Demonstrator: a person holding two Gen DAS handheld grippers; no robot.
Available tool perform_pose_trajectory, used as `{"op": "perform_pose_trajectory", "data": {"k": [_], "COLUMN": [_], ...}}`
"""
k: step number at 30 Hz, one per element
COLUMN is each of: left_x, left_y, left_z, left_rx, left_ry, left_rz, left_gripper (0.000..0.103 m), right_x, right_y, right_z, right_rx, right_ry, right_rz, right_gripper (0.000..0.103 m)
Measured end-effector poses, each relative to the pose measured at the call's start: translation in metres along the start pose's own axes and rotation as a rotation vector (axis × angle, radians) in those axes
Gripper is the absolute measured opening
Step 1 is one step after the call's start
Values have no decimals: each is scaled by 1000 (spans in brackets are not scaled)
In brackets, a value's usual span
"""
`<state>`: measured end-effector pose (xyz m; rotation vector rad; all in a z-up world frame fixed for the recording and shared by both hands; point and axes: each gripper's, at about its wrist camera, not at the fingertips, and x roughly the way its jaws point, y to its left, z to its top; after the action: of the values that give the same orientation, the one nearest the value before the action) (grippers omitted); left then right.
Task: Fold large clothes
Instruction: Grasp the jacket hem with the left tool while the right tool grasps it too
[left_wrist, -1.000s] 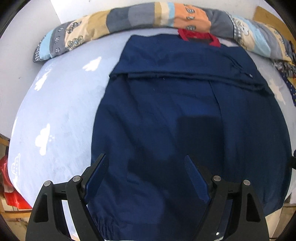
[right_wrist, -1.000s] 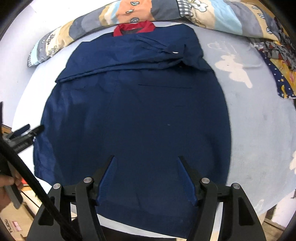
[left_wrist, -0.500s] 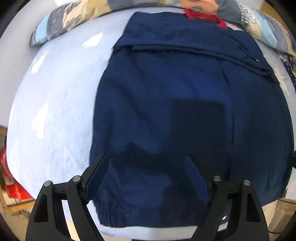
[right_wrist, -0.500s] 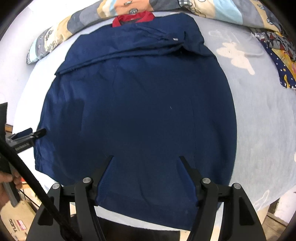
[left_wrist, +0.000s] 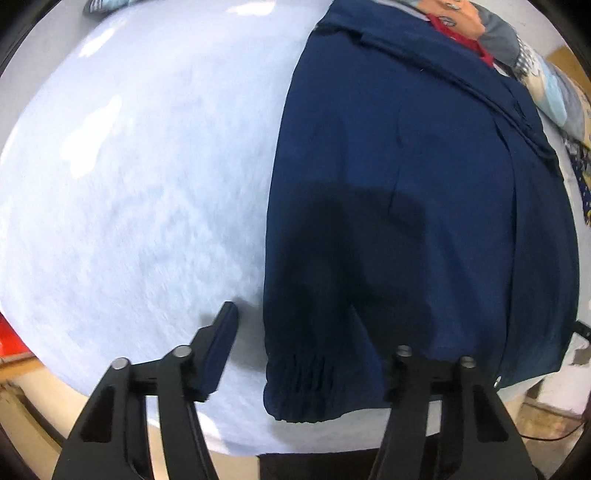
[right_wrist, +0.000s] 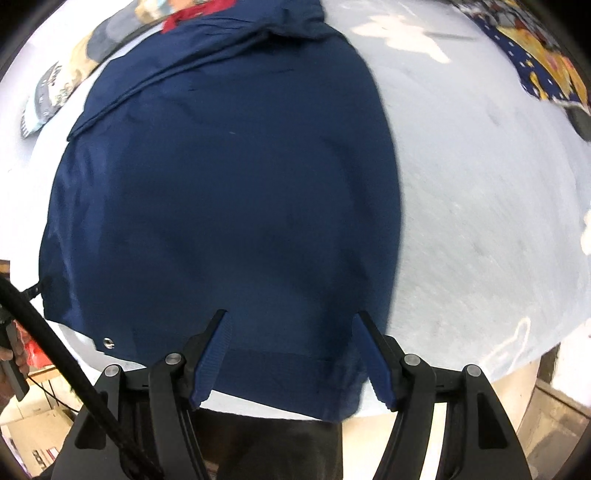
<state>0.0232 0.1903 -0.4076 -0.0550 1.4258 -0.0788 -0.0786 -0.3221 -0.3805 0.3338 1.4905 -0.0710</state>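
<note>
A large navy jacket (left_wrist: 406, 192) with a red collar lies flat on the pale blue bed sheet (left_wrist: 147, 184), sleeves folded across the upper part. It also shows in the right wrist view (right_wrist: 229, 192). My left gripper (left_wrist: 299, 343) is open and straddles the jacket's near left hem corner with its gathered elastic (left_wrist: 310, 373); its right finger is hard to see against the cloth. My right gripper (right_wrist: 290, 343) is open, just above the jacket's near right hem (right_wrist: 288, 373).
A patchwork quilt (left_wrist: 546, 85) is bunched along the far edge of the bed, and also shows in the right wrist view (right_wrist: 546, 62). The bed's near edge (left_wrist: 240, 443) runs just under both grippers. A red object (left_wrist: 11, 343) sits low at left.
Both grippers have dropped toward the jacket's near hem. The left one has shifted left to the hem corner, the right one right toward the other corner. Both stay open.
</note>
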Motion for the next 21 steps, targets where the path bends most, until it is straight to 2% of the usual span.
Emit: {"op": "perform_pose_trajectory", "data": {"k": [3,8,11,14,18,20,21], "left_x": [1,1,0,0,0,0,0], "left_y": [4,2,1,-4,-3,-5,-4], "left_z": [-5,-2,-3,-3,-4,-4,-4], "left_rx": [-18,19,43,68,76,69,67], "left_ry": [-5,11,23,37,49,56,58], "left_rz": [-15,-41,-63,-76,-70,-67,-67], "left_gripper": [57,58,64,69,72,73,73], "right_x": [1,3,4,12,36,43,44], "right_y": [-13,-36,-49,-58,-53,-46,-39], "right_z": [-3,-10,-16,-22,-26,-25,-25], "right_rx": [35,88,123,155,137,121,89], "right_ry": [7,21,28,51,110,132,139], "right_rz": [17,12,16,71,128,148,117], "right_gripper": [72,72,73,76,75,61,51]}}
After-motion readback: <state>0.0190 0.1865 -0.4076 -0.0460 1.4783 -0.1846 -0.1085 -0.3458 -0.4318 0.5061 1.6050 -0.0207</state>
